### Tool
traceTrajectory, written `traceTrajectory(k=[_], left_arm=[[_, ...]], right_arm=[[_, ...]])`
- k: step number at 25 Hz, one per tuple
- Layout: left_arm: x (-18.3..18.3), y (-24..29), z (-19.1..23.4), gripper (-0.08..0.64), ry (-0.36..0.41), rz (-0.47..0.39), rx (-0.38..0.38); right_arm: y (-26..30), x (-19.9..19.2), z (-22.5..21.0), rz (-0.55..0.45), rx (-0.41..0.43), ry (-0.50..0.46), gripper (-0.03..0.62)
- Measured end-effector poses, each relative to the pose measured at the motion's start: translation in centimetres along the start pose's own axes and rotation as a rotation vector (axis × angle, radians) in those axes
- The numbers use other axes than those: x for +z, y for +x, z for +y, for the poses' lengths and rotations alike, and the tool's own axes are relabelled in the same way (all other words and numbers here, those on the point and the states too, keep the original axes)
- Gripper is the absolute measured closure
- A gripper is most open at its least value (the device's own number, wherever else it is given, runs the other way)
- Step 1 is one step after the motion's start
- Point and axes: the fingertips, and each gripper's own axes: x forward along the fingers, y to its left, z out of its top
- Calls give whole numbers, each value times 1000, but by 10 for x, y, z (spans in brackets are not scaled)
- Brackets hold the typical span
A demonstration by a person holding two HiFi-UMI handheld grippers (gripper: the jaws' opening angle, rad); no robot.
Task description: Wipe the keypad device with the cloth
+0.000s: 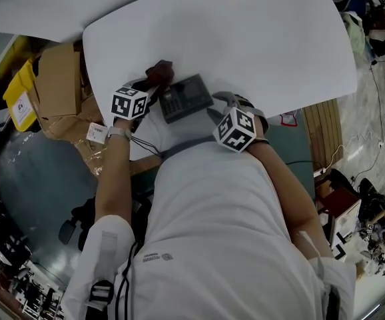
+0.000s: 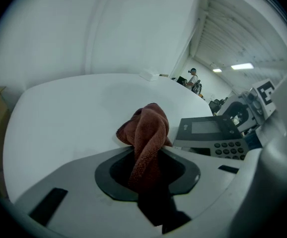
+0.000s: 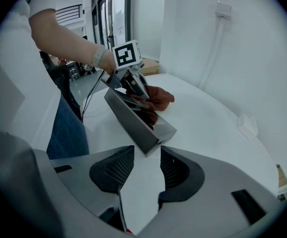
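Cloth (image 2: 147, 125) clamped by left gripper (image 2: 148, 157); right gripper (image 3: 147, 158) spread near keypad (image 3: 133, 127).

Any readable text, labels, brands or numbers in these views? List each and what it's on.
No text can be read in any view.
keypad device: logo and key marks, too small to read.
shirt: small print near the hem, blurred.
yellow box: white label, too small to read.
tag: print too small to read.
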Motion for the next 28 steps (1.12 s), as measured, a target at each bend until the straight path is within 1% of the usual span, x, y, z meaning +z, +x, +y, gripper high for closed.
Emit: traceTrajectory(k=[2, 6, 8, 12, 14, 15, 16, 18, 19, 21, 24, 28], left_arm=[[-5, -8, 0, 463, -19, -13, 23], [-15, -26, -1, 462, -31, -24, 70], [-17, -35, -3, 463, -52, -42, 92], [-11, -55, -17, 462, -96, -128, 108], [-6, -64, -29, 462, -107, -171, 108], [-4, -68, -35, 462, -111, -190, 113], [-1, -72, -41, 462, -113, -208, 122], [6, -81, -54, 462, -113, -250, 145], [12, -87, -62, 462, -113, -280, 151], [24, -100, -81, 463, -121, -356, 152], [43, -122, -112, 462, -128, -471, 148], [65, -147, -159, 463, -99, -576, 149]], right_arm=[[-2, 0, -1, 2, 2, -2, 419], [-4, 0, -4, 3, 1, -7, 419], [-6, -1, -7, 1, 3, 5, 419], [-15, -4, -16, -23, 10, 65, 419], [-20, -4, -18, -40, 20, 79, 419], [-24, -3, -19, -54, 23, 81, 424], [-28, -1, -20, -73, 24, 84, 442], [-41, 6, -25, -135, 25, 100, 493], [-50, 11, -28, -177, 26, 114, 503], [-68, 23, -34, -268, 33, 156, 516], [-97, 36, -42, -397, 50, 248, 522], [-139, 46, -50, -553, 58, 366, 525]])
